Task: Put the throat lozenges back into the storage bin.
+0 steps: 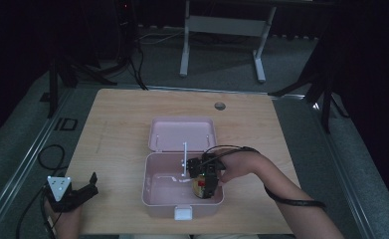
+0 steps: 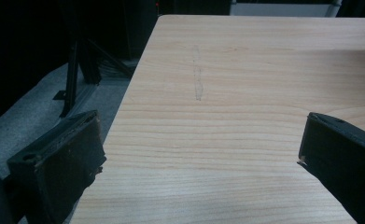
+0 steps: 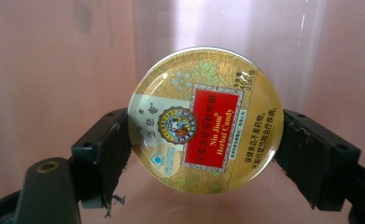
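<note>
A pink plastic box (image 1: 154, 196) stands open in the middle of the wooden table, its lid (image 1: 182, 133) laid back behind it. My right gripper (image 1: 204, 184) reaches down into the box's right side, shut on a round gold candy tin (image 3: 206, 119) with a red label. Both jaws press the tin's rim from either side, with the pink wall (image 3: 54, 60) close behind. The tin (image 1: 200, 188) peeks out under the gripper in the high view. My left gripper (image 1: 85, 191) rests open at the table's front left corner, holding nothing. Its jaws stand wide apart over bare wood (image 2: 227, 121).
A white latch (image 1: 183, 213) sits on the box's front wall, and a white handle (image 1: 184, 158) stands at its hinge. A round cable hole (image 1: 220, 105) marks the table's far side. The left table edge (image 2: 124, 98) drops to grey carpet beside my left gripper.
</note>
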A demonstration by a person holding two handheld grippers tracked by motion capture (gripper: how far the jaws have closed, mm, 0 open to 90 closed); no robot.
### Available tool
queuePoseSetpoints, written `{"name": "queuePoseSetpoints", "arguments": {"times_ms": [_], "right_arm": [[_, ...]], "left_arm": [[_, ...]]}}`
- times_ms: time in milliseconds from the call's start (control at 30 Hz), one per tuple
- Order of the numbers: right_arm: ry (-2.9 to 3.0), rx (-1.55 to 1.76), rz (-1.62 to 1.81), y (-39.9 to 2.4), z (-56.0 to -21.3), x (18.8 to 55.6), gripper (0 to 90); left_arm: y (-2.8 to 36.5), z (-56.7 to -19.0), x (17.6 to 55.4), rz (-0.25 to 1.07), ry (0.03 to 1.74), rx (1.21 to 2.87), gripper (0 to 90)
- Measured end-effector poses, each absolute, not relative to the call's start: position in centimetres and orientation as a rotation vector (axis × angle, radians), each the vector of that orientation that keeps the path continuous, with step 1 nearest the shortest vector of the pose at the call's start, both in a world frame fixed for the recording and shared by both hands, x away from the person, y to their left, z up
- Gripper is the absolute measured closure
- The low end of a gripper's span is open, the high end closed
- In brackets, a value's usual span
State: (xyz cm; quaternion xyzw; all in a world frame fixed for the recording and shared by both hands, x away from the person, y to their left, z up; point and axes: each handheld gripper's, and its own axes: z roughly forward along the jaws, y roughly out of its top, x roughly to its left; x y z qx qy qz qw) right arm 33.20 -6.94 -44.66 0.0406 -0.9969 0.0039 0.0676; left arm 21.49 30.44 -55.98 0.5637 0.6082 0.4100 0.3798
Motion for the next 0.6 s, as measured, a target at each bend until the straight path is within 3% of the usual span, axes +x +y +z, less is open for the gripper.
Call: {"name": "queuePoseSetpoints", "arguments": {"times_ms": [333, 600], "right_arm": [[-3.003, 0.164, 0.097, -6.3, -47.4, 32.8, 20.7], [-2.989, 0.172, 0.109, -6.3, -47.7, 32.6, 18.4]], "left_arm": [[30.5, -56.0, 21.5, 1.041, 1.553, 1.443, 0.5], [30.5, -56.0, 21.4, 1.046, 1.544, 1.439, 0.5]]}}
